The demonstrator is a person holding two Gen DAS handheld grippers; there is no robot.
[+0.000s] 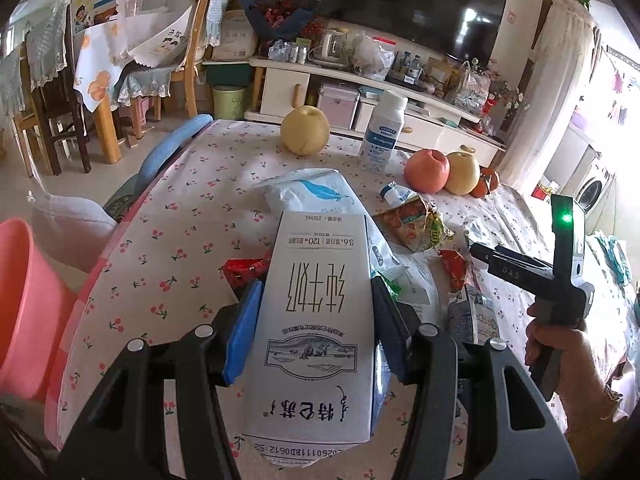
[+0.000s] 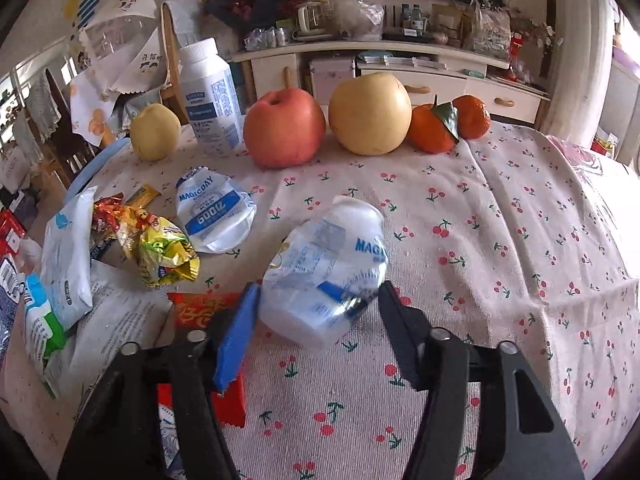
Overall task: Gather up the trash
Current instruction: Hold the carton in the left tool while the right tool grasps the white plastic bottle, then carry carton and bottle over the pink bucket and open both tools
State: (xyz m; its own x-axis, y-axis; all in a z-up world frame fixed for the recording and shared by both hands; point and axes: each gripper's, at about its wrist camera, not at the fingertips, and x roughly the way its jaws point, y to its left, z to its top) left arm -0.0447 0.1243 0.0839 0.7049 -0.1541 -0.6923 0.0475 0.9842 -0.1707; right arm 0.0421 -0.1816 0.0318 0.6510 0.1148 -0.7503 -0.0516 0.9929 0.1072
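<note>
My left gripper point(image 1: 316, 320) clamps the milk carton point(image 1: 316, 320); my right gripper point(image 2: 316, 304) straddles the crushed bottle point(image 2: 324, 272) mid-table, unpinched: centre before squeezing.

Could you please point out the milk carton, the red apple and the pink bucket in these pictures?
milk carton point(image 1: 316, 320): left wrist view, middle of its printed face.
red apple point(image 2: 284, 128): right wrist view, centre of its skin.
pink bucket point(image 1: 28, 300): left wrist view, outer wall.
</note>
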